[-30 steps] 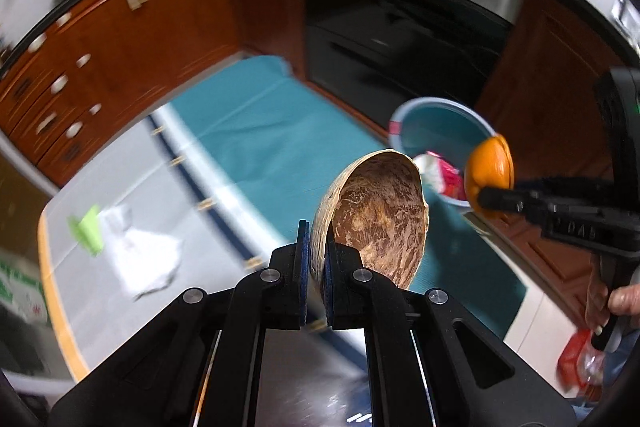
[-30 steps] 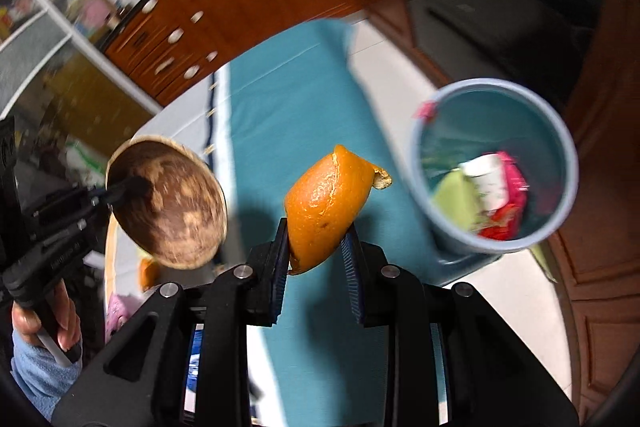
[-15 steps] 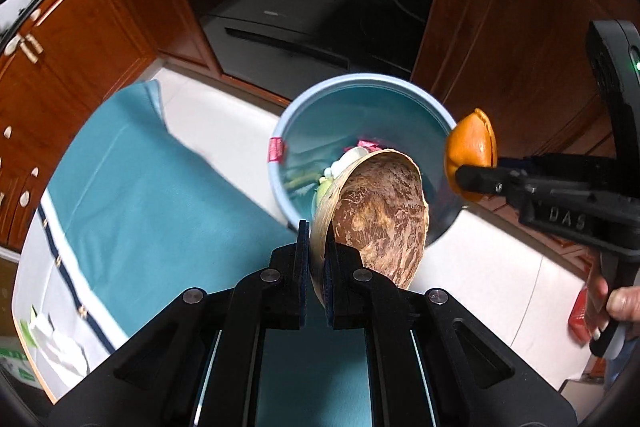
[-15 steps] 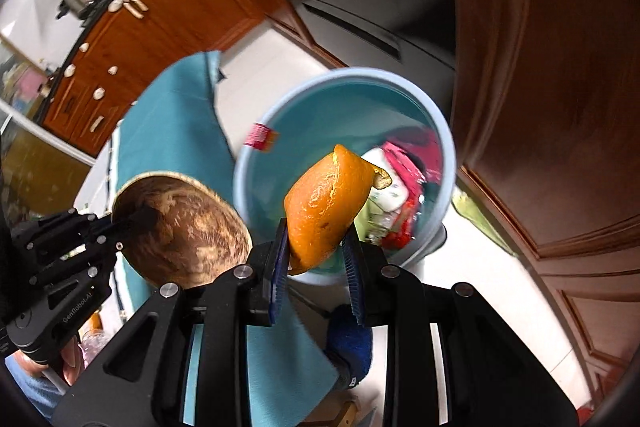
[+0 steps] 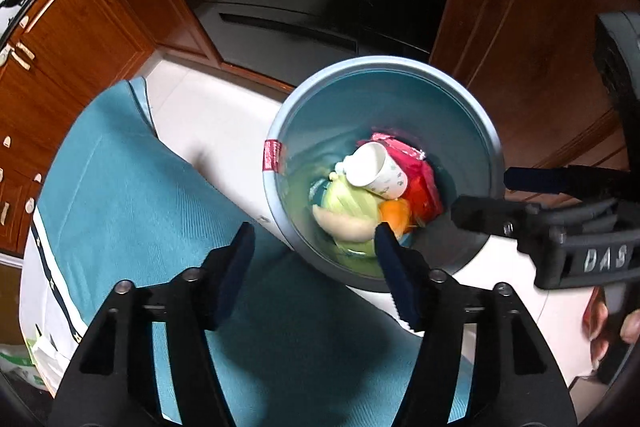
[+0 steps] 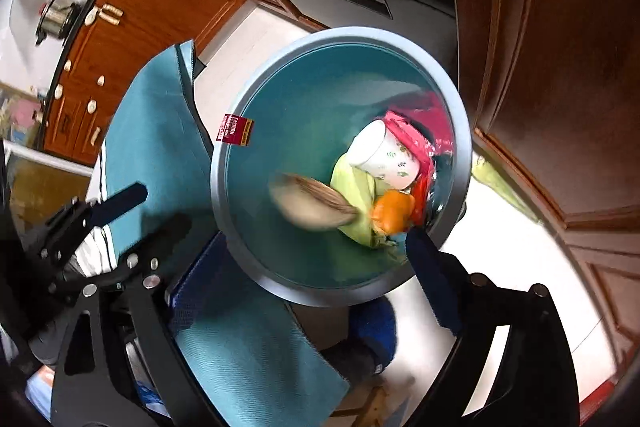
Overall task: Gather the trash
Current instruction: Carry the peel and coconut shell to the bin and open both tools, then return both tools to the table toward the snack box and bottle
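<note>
The left hand-held gripper is seen with its jaws opening and nothing between them; the right hand-held gripper is likewise opening, wide and empty. Both are pointed steeply down over the bin, which stands on the floor just beyond the edge of a teal cloth. Inside the bin the shell is caught blurred, apparently in mid-fall, with its long axis lying across the bin below the left hand-held gripper; the peel is seen low in the bin, just ahead of the right one's fingertip. A paper cup, a red wrapper and a yellow-green scrap are already lying at the bottom. Both pieces are judged to be released, so this drop is taken as all but done. The coming move is judged to turn on what lies the other way: any remaining trash would be back on the worktop, behind and above the two hand-held grippers, and none of it is shown clearly here. Which hand is nearer to it cannot be told.
</note>
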